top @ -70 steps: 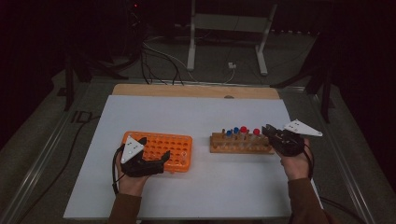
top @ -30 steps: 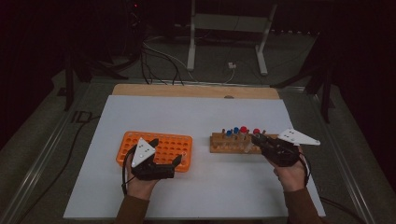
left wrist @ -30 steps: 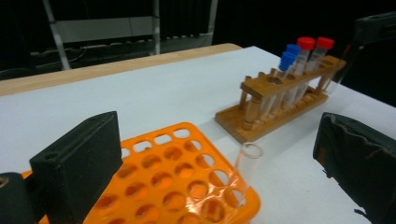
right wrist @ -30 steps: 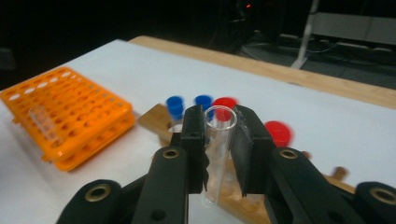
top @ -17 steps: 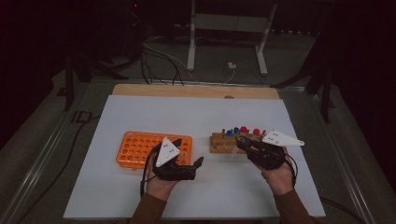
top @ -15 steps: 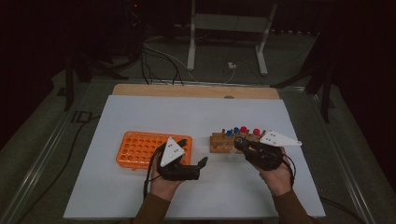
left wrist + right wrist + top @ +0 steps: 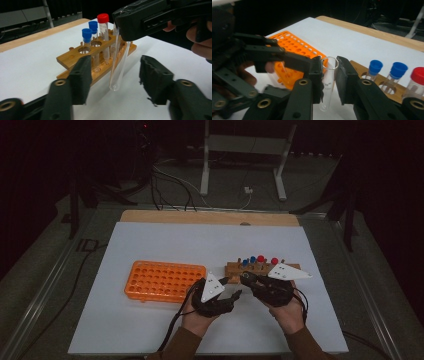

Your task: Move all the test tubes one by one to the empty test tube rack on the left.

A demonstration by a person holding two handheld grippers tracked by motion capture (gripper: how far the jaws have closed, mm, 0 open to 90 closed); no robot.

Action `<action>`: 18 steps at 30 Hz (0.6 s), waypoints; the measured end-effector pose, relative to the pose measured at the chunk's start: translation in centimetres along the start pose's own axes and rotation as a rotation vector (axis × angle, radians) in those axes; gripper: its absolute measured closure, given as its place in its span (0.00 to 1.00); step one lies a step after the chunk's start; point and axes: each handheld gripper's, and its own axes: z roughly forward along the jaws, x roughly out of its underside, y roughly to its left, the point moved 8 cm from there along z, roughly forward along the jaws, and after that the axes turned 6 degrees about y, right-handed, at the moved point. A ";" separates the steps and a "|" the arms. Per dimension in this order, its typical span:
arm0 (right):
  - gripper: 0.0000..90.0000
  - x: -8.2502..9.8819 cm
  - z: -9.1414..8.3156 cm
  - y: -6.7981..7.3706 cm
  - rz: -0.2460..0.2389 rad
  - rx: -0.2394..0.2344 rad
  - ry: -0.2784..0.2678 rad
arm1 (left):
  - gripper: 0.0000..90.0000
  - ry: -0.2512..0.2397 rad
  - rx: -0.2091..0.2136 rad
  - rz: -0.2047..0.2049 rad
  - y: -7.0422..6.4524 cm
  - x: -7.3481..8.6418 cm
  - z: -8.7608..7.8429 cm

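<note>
My right gripper [image 7: 329, 73] is shut on a clear, uncapped test tube [image 7: 327, 85] near its rim and holds it upright over the white mat, in front of the wooden rack [image 7: 235, 268]. My left gripper [image 7: 116, 77] faces it. Its jaws have just been closing, and they stand on either side of the tube's [image 7: 119, 67] lower end with a gap on both sides. In the high view the left gripper [image 7: 233, 296] and right gripper [image 7: 245, 279] meet at the middle of the mat.
The wooden rack [image 7: 75, 58] holds two blue-capped tubes [image 7: 87, 35] and a red-capped one [image 7: 103, 18]. An orange rack [image 7: 162, 281] with several empty holes lies to the left of the hands. The white mat [image 7: 165, 245] covers most of the table.
Both hands have come together at the middle: the left moved right from the orange rack, the right moved left with the tube. The left jaws have narrowed around the tube.
</note>
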 end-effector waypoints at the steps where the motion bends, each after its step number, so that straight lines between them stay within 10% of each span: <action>1: 0.85 0.0 0.0 0.1 0.003 -0.008 0.001 | 0.52 0.001 0.004 -0.002 -0.1 0.0 0.2; 18: 0.74 0.4 0.6 1.1 0.022 -0.082 0.009 | 0.84 0.020 0.020 0.018 -0.5 0.1 1.0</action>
